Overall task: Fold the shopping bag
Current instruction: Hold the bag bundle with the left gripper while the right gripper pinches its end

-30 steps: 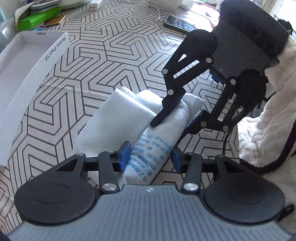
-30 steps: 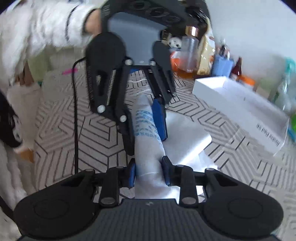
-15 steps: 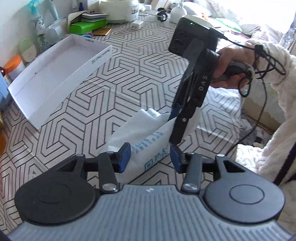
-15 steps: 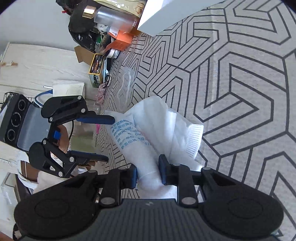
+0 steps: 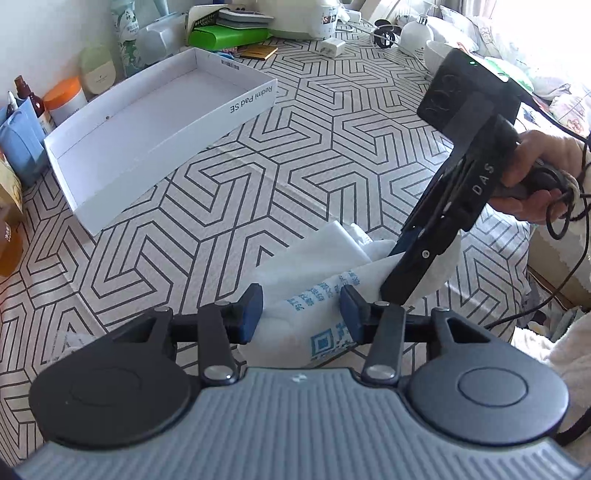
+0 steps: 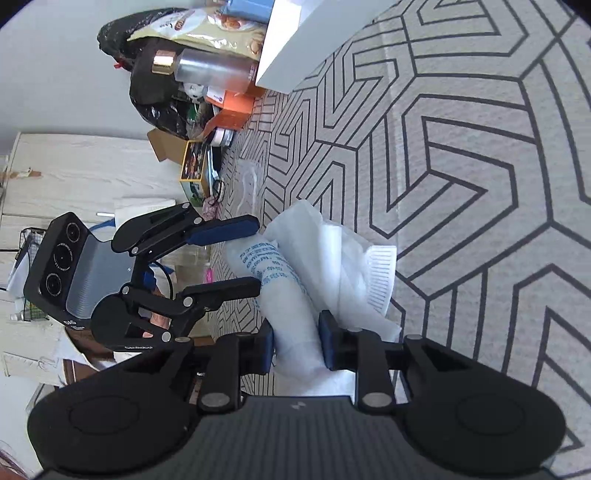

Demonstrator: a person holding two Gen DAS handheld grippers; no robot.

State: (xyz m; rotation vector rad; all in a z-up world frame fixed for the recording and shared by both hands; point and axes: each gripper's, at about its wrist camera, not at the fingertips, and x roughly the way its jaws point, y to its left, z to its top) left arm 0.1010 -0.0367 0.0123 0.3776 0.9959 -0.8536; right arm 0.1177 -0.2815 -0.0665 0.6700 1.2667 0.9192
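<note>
Running across the wall of the shallow white box (image 5: 155, 122) at the left of the left wrist view is the print "Redmi Pad SE". Behind it stand a blue container (image 5: 18, 140), an orange-lidded tub (image 5: 64, 99), a pale green bottle (image 5: 98, 68) and a green case (image 5: 225, 35), all on a table (image 5: 332, 122) covered in a grey cloth with black hexagon lines.

Lower, the left tool (image 5: 301, 308) has its blue pads spread wide on either side of one end of the shopping bag (image 5: 317, 273), a white, crumpled roll with blue printed text too small to read and a blue QR code; whether the pads touch it cannot be told.

Rightward, the right tool (image 5: 400, 266) carries the letters "DAS" on its side and is gripped by the person's hand (image 5: 535, 173).

From the right wrist view, the right tool (image 6: 295, 343) is narrowed on the bag's other end, pads pressing the plastic, while the left tool (image 6: 240, 254) stands open at the printed end. Packets, a clear bottle (image 6: 207, 70) and a black bag (image 6: 151, 88) crowd the table edge by the wall.
</note>
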